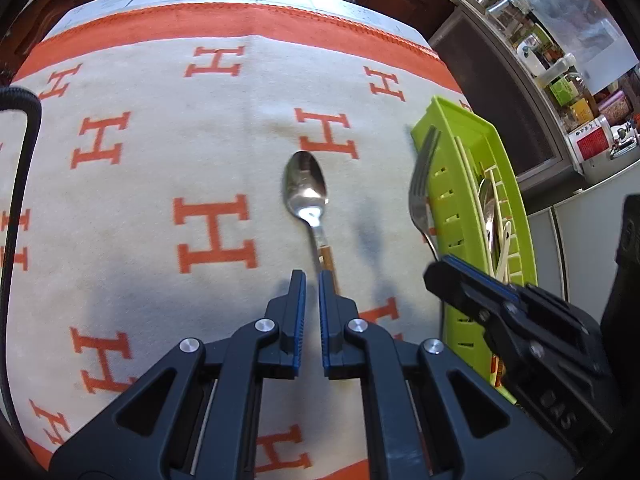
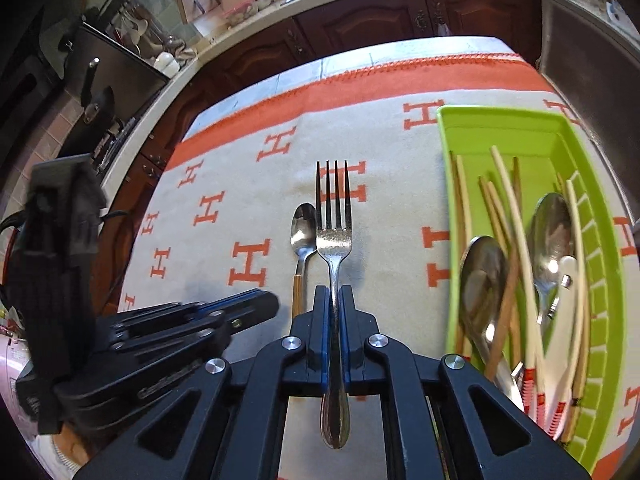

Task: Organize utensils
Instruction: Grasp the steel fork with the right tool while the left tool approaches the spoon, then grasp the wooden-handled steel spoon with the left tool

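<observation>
Right hand-held gripper clamps fork | left hand-held gripper closed, empty | spoon just ahead

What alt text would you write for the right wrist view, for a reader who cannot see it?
The right gripper is shut on a metal fork, tines pointing away, above an orange-and-cream cloth. A spoon lies on the cloth left of the fork; a green tray of chopsticks and spoons sits to the right.
</observation>
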Available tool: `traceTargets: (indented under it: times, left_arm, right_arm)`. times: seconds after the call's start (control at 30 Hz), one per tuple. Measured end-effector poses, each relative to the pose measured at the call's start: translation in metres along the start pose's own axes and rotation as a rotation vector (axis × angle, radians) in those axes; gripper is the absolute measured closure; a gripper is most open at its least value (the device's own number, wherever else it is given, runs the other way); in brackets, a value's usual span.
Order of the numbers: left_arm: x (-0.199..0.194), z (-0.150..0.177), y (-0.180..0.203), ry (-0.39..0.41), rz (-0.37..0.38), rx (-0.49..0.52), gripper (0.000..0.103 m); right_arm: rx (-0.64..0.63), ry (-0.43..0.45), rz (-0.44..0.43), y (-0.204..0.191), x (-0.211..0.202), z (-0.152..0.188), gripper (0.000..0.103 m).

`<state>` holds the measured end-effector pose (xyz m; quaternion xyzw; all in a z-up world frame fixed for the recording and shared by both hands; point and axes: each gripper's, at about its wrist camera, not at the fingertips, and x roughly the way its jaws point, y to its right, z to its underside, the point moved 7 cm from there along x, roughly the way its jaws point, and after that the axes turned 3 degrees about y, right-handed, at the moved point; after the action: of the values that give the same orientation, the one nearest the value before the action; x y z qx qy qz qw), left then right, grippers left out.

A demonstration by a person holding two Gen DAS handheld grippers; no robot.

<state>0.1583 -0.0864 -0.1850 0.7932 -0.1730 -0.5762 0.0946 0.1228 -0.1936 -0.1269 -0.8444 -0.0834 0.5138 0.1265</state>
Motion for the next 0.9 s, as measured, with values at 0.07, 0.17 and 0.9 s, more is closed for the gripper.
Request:
traceTargets:
  times: [0.07,0.17,0.9]
  left_arm:
    - [0.004,-0.003,0.010,0.003,-0.003,0.013,0.099]
    - [0.009,-0.008,0.020,0.012,-0.035,0.038,0.099]
    - [0.020,-0.014,0.032,0.021,-0.047,0.030,0.098]
  right_arm:
    - [0.010,0.013,-0.008,0.005,-0.011,0.003,0.099]
    - [0.026,0.030,-0.009,0.014,-0.024,0.008,0.099]
    - [0.125,0.110,-0.029,0.060,-0.072,0.024,0.099]
